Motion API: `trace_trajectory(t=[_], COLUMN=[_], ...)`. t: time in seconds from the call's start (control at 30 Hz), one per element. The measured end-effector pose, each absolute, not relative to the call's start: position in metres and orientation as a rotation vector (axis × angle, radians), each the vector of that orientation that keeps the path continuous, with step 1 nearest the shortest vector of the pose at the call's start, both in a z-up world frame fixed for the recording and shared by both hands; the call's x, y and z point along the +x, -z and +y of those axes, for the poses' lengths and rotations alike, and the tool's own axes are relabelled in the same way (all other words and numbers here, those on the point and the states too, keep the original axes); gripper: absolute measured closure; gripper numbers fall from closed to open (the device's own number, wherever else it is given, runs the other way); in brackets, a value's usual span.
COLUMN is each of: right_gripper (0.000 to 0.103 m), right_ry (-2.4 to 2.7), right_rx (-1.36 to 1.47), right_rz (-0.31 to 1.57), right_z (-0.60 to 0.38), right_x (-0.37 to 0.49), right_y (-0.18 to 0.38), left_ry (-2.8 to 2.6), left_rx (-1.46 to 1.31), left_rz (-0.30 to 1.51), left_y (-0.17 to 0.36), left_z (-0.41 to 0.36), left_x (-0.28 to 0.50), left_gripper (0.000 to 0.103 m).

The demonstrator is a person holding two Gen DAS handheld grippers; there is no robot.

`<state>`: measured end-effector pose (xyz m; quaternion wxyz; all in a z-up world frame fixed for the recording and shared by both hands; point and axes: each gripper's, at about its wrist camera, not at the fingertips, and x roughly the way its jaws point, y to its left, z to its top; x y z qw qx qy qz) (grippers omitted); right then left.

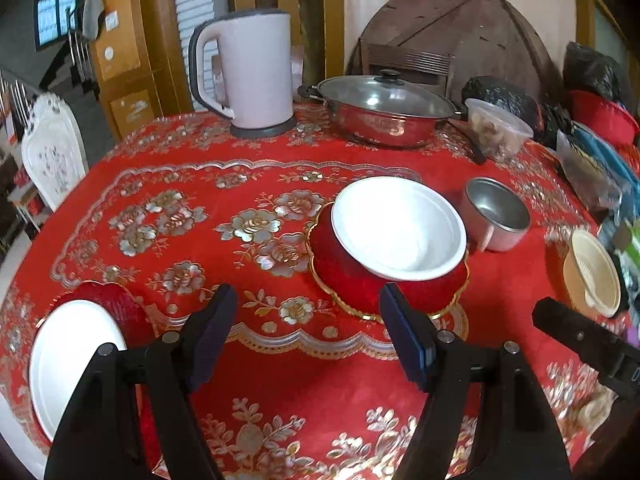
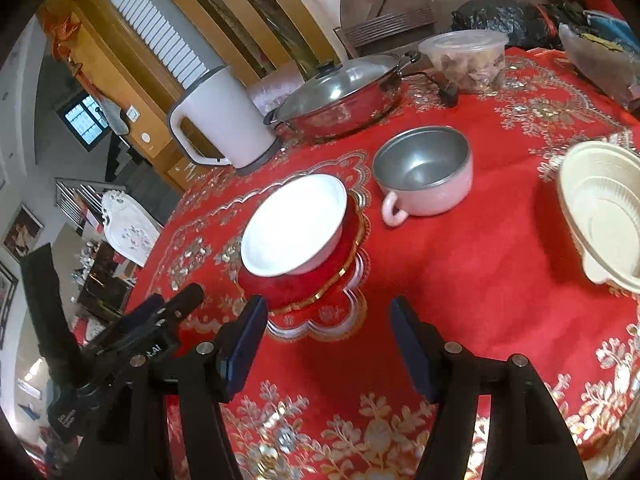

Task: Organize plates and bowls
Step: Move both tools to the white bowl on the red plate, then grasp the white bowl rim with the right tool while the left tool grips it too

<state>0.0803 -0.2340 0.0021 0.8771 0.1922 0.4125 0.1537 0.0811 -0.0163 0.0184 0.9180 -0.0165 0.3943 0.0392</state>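
At the table's left edge a white plate [image 1: 68, 356] lies on a red plate [image 1: 116, 304], just left of the left gripper [image 1: 308, 332], whose jaws are spread and empty. Ahead, toward the table's middle, a white bowl [image 1: 400, 228] sits tilted on a gold-rimmed red dish [image 1: 360, 288], lying between both tools. The right gripper [image 2: 328, 340], equally agape and holding nothing, looks about as near. The pink-handled metal bowl [image 2: 424, 172] and cream bowl [image 2: 600, 216] stand further right.

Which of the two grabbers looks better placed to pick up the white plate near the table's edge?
Left. The white plate lies just beside the left gripper, jaws open. The right gripper faces the white bowl instead.
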Motion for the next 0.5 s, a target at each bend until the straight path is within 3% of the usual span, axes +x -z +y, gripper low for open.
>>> trace_trajectory(t=[0.4,0.5], right_gripper=[0.039,0.045], right_ry=[-0.346,-0.334], right_rx=[0.433,0.464], right_rz=[0.891,0.903], right_z=[-0.215,-0.218], right_x=[0.123,0.134], right_y=[0.007,0.015], left_ry=[-0.116,-0.127], left_rx=[-0.088,-0.124], left_rz=[0.895,0.909], left_y=[-0.004,-0.005], left_z=[-0.011,-0.005], left_x=[0.118,0.128], left_gripper=[0.030,0.030])
